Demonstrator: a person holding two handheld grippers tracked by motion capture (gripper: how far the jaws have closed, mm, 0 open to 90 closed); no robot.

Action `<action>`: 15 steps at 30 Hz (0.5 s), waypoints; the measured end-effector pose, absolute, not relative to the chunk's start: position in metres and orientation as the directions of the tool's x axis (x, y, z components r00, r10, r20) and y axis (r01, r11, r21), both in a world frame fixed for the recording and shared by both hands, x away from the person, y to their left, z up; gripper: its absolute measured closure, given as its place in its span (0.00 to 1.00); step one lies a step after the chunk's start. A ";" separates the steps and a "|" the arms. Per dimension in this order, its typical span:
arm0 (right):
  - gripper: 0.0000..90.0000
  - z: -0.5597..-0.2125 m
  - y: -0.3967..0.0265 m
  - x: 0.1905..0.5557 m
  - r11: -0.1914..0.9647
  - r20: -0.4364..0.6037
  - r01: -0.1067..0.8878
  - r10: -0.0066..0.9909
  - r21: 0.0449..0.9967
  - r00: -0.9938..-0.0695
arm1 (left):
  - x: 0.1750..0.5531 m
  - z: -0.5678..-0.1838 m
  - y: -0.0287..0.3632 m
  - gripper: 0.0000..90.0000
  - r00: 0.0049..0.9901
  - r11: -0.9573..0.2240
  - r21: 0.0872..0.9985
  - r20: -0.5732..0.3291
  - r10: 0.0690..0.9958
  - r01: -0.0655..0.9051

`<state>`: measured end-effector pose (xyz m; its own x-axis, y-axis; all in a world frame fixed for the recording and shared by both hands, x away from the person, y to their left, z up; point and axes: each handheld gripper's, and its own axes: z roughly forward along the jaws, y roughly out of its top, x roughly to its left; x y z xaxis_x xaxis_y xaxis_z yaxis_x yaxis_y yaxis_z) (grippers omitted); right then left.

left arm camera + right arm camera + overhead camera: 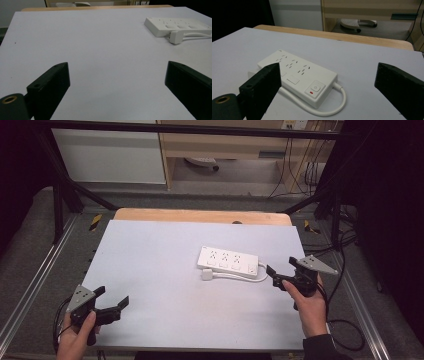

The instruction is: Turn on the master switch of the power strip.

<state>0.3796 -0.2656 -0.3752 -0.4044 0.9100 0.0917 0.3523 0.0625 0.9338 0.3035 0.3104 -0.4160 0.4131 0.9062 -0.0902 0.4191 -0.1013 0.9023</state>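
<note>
1. White power strip point(228, 261) flat on the bench point(160, 280), right of centre, cord looped along its near side to a plug point(207, 275).
2. Right claw point(283, 271) just right of the strip, wide open, empty.
3. Left claw point(113, 299) well left of the strip, wide open, empty.

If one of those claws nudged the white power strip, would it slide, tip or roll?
Probably slide: the power strip lies flat on the smooth table. Tipping or rolling seems unlikely, since it is low and boxy. Its looped cable may flex and trail behind.
</note>
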 end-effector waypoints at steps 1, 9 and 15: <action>0.10 -0.375 -0.265 0.381 0.060 0.094 0.351 0.910 0.934 -0.405 | 0.304 -0.416 0.310 0.07 0.413 -0.101 0.902 -0.091 0.906 0.420; 0.25 -0.371 -0.262 0.390 0.063 0.077 0.330 0.916 0.942 -0.394 | 0.304 -0.416 0.311 0.07 0.416 -0.101 0.900 -0.094 0.905 0.424; 0.37 -0.370 -0.261 0.397 0.063 0.071 0.327 0.921 0.943 -0.382 | 0.304 -0.417 0.311 0.07 0.413 -0.096 0.900 -0.098 0.906 0.425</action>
